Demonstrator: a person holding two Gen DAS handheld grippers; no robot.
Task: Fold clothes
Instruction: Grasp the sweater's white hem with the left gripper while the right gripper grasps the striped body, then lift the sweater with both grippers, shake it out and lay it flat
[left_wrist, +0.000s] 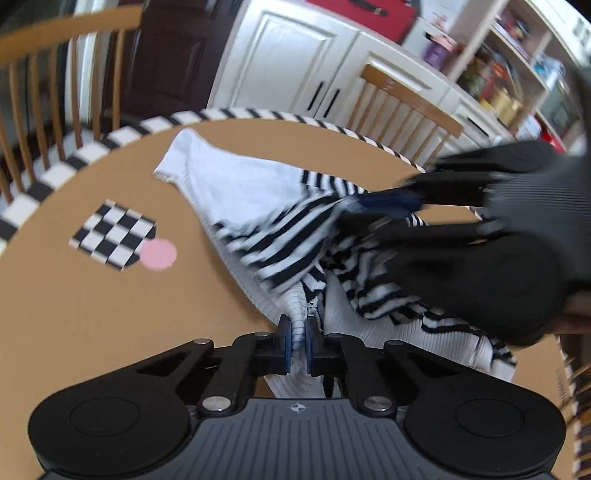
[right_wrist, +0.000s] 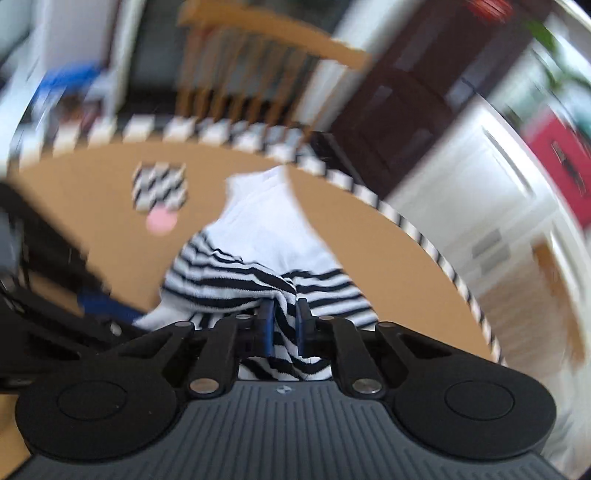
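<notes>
Across the brown table (left_wrist: 92, 314) lies the crumpled striped garment (left_wrist: 258, 206), our left gripper (left_wrist: 297, 341) pinching its white ribbed hem and our right gripper (right_wrist: 283, 325) clamped on striped cloth, so we judge we must next draw it flat.

Each gripper, left (left_wrist: 297, 338) and right (right_wrist: 283, 325), is matte black with blue pads, silver pivot screws behind, round housings flanking a ribbed grey body.
</notes>
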